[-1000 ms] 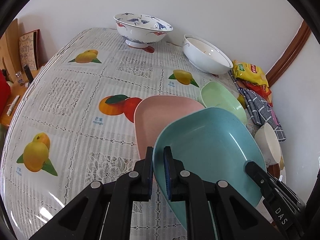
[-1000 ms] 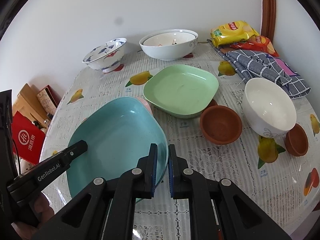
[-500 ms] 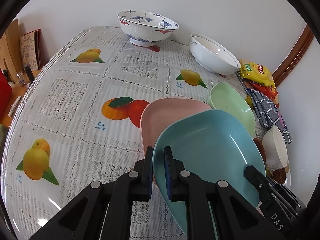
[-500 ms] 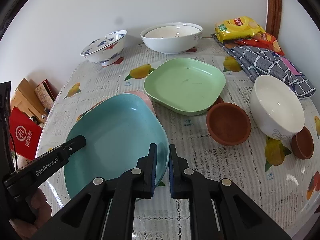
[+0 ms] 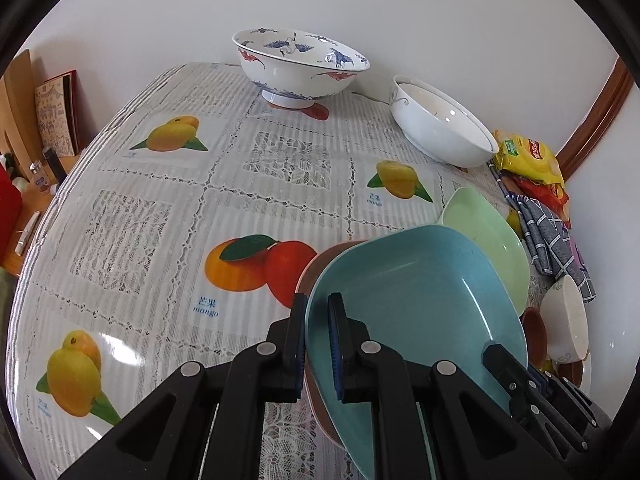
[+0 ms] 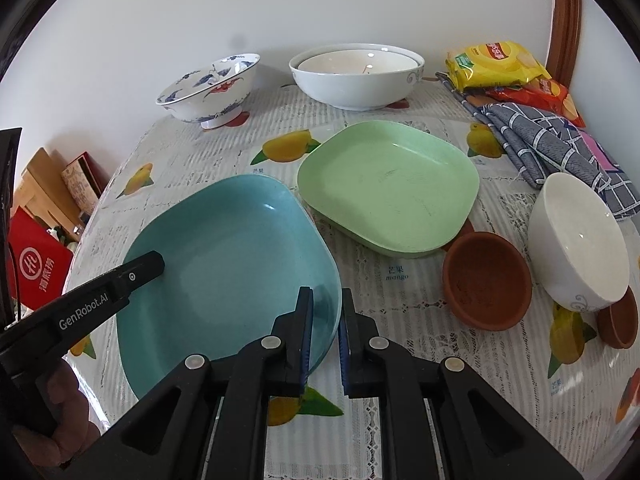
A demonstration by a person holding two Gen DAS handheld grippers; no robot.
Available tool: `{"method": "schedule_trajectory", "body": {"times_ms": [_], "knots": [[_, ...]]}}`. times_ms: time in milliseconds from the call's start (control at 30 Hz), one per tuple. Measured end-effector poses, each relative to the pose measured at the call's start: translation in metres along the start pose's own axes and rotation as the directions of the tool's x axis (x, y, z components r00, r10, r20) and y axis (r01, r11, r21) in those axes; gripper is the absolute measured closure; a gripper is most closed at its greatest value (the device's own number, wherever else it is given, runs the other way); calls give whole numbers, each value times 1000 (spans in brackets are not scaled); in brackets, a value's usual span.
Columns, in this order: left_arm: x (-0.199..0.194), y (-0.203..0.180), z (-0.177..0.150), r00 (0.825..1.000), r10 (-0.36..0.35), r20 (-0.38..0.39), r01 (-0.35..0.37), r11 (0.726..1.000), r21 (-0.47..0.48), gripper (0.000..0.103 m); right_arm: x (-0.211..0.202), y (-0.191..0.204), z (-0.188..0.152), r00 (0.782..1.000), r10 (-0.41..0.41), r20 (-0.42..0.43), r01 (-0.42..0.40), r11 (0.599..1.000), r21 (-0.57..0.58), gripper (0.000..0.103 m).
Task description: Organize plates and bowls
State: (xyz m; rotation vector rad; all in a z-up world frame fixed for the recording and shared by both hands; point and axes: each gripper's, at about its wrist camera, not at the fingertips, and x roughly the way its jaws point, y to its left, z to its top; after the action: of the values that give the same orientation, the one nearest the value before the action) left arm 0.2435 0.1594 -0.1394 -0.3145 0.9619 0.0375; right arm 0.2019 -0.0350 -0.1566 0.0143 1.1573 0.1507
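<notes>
We see a bench (image 5: 168,216) with a shiny plastic cloth that has fruit pictures on it. Our left hand-held gripper (image 5: 317,312) is clenched on the near left rim of a big blue square plastic plate (image 5: 416,296), and our right hand-held gripper (image 6: 324,312) pinches the rim on the other side, so both of them grasp the same plate. The blue plate sits right over a pink plate (image 5: 320,264); only a thin edge of the pink one peeks out on the left, and we cannot tell if the two plates touch. Just beside the blue plate, to the right, lies a light green square plastic plate (image 6: 388,188) flat on the bench, with one corner resting over a small brown clay dish. Near that is a small brown clay bowl (image 6: 486,284), and a white round bowl (image 6: 580,240) leans on another little brown dish (image 6: 620,320). At the back by the wall stand a white bowl with blue birds painted on it (image 5: 300,66) and a big plain white bowl (image 6: 356,76) with another white bowl inside it. A yellow snack bag (image 6: 492,64) and a grey checked cloth (image 6: 552,140) lie at the far right.
</notes>
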Motion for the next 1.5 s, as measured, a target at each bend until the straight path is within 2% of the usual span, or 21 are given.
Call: {"method": "schedule_trajectory", "body": {"times_ms": [333, 500, 667, 767, 867, 933, 1033, 1233, 1367, 1500], "knots": [[17, -4, 8, 1000, -10, -1, 10, 1000, 10, 91, 16, 0, 4, 1000, -17, -19, 17, 1000, -14, 89], [19, -5, 9, 1000, -9, -5, 9, 1000, 13, 90, 14, 8, 1, 999, -34, -14, 32, 996, -77, 81], [16, -5, 8, 999, 20, -26, -19, 1000, 17, 90, 12, 7, -2, 1000, -9, -30, 6, 996, -94, 77], [11, -5, 5, 998, 53, -36, -52, 998, 28, 89, 6, 7, -4, 1000, -16, -23, 13, 995, -98, 67], [3, -5, 2, 998, 50, -34, -49, 998, 30, 79, -3, 7, -7, 1000, -23, -8, 22, 994, -105, 66], [-5, -6, -2, 998, 52, -19, -51, 998, 38, 62, -10, 5, -9, 1000, -19, 1, 19, 994, -105, 66], [-22, -11, -7, 993, 116, 37, -118, 991, 62, 46, -23, 3, -12, 1000, -18, 20, 20, 994, -103, 65], [-45, -17, -15, 992, 106, 65, -111, 992, 66, 45, -48, -6, -21, 999, -13, 50, 18, 995, -99, 64], [-60, -28, -24, 991, 103, 85, -109, 991, 71, 44, -64, -14, -26, 998, -20, 66, 26, 995, -97, 54], [-78, -44, -32, 990, 74, 118, -85, 993, 85, 44, -82, -24, -30, 994, -48, 94, 57, 994, -96, 52]]}}
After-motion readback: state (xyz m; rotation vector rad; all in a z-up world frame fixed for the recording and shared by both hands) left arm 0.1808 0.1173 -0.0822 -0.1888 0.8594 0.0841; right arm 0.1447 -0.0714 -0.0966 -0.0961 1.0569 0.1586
